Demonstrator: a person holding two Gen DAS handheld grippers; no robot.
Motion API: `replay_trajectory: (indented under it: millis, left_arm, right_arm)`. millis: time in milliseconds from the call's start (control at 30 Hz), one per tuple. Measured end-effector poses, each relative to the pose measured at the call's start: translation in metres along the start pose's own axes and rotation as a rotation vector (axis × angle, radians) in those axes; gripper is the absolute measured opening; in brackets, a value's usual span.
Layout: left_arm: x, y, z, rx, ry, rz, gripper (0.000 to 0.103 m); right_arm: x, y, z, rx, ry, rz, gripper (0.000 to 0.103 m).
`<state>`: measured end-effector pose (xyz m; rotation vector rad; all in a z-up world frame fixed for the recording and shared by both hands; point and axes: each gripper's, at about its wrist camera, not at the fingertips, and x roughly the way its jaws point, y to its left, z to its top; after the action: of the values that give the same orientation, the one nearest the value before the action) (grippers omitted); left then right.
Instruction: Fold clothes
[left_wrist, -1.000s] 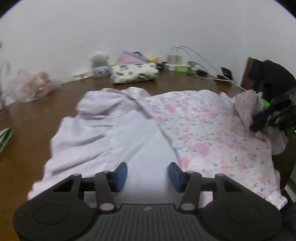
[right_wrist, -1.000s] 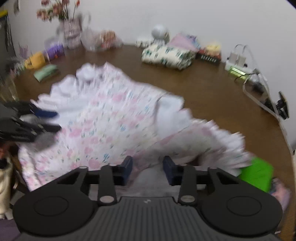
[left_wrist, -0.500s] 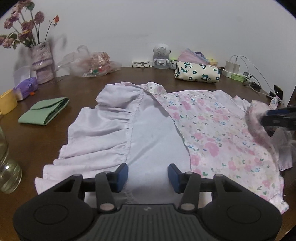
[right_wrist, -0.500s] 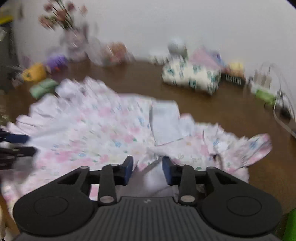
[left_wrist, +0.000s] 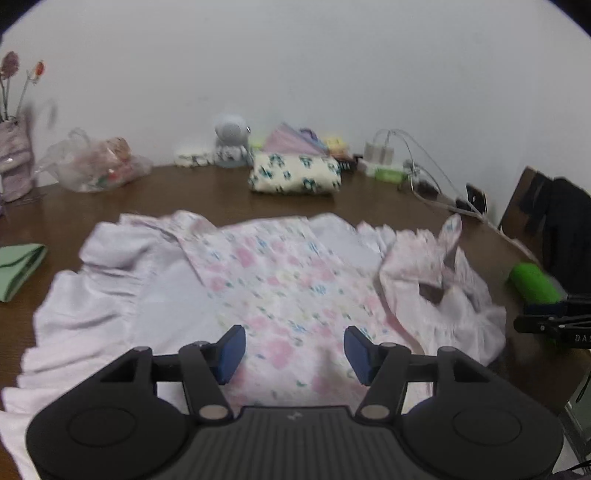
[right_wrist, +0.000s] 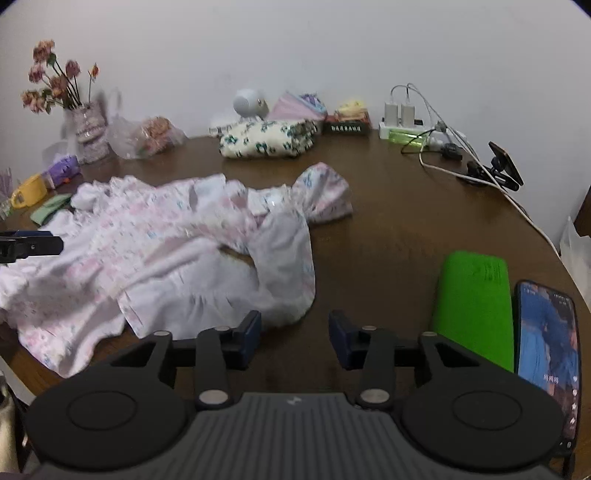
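Floral dress (left_wrist: 280, 280) lies spread on our table (right_wrist: 388, 206), one side flap turned over, bodice end rumpled. Left gripper (left_wrist: 293, 349) and right gripper (right_wrist: 294, 334) both gape, holding nothing. Folding looks partial; a folded bundle (right_wrist: 266, 140) sits behind.

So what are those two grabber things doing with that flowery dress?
A person is folding clothes with a grabber in each hand. The pink flowery dress lies spread on the brown table, with its top end partly flipped over. Both the left gripper and the right gripper are open and holding nothing, just hovering at the dress's near edge. One flowery garment already sits folded at the back of the table.
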<state>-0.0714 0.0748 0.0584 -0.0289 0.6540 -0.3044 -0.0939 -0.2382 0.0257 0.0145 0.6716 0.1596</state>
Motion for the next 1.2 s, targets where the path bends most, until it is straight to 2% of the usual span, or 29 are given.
replay_trajectory:
  millis: [133,333,500,600,867,1200]
  left_arm:
    - [0.014,-0.009,-0.007,0.014,0.038,0.002,0.058]
    - [0.019,0.001,-0.013,-0.004,0.076,0.061,0.058]
    - [0.023,0.005,-0.015,-0.012,0.093,0.073,0.06]
    - [0.024,0.004,-0.016,-0.004,0.091,0.08,0.067]
    - [0.023,0.004,-0.018,0.018,0.084,0.079,0.069]
    - [0.026,-0.004,-0.023,0.076,0.069,0.087,0.076]
  right_arm:
    - [0.004,0.009,-0.009,-0.046,-0.001,0.0,0.041]
    - [0.009,0.001,-0.014,-0.01,0.005,-0.006,0.041]
    - [0.012,0.004,-0.02,-0.014,0.0,-0.011,0.041]
    - [0.013,0.007,-0.021,-0.032,-0.014,-0.017,0.041]
    - [0.015,0.012,-0.025,-0.047,-0.044,-0.022,0.046]
    - [0.015,0.01,-0.026,-0.047,-0.056,-0.017,0.052]
